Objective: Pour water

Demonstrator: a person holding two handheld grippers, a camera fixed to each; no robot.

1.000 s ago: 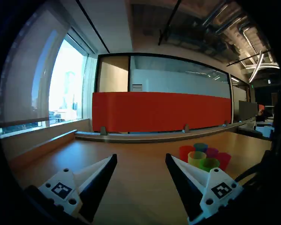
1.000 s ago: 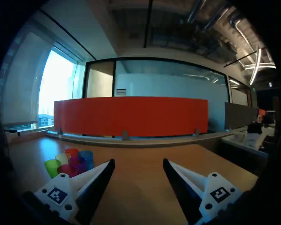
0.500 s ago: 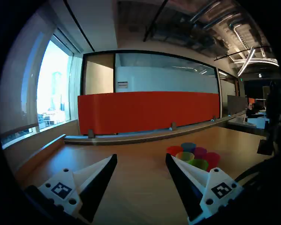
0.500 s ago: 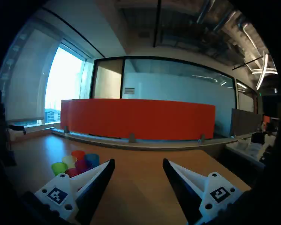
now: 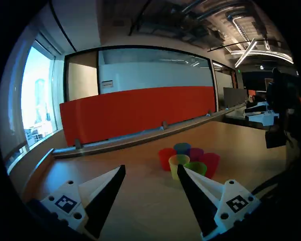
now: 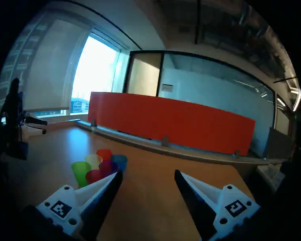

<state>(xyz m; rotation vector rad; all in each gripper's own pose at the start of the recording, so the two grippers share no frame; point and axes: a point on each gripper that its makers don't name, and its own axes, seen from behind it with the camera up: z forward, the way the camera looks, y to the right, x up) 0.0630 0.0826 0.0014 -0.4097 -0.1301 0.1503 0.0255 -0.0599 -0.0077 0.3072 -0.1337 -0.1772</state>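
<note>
Coloured plastic cups (image 5: 189,160) stand clustered on the wooden table (image 5: 238,144). We hold the left gripper (image 5: 150,167) and right gripper (image 6: 148,172) with fingers apart, empty; the cups sit just beyond the fingertips, untouched.

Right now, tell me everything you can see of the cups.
Six small cups stand upright in a tight cluster on the wooden table, sides touching or nearly so. They are red, blue, purple, yellow, green and a second red or pink one. They look like translucent plastic, tapering toward the base, mouths open upward. Whether any holds water cannot be told. The left gripper and right gripper are open and hold none.
</note>
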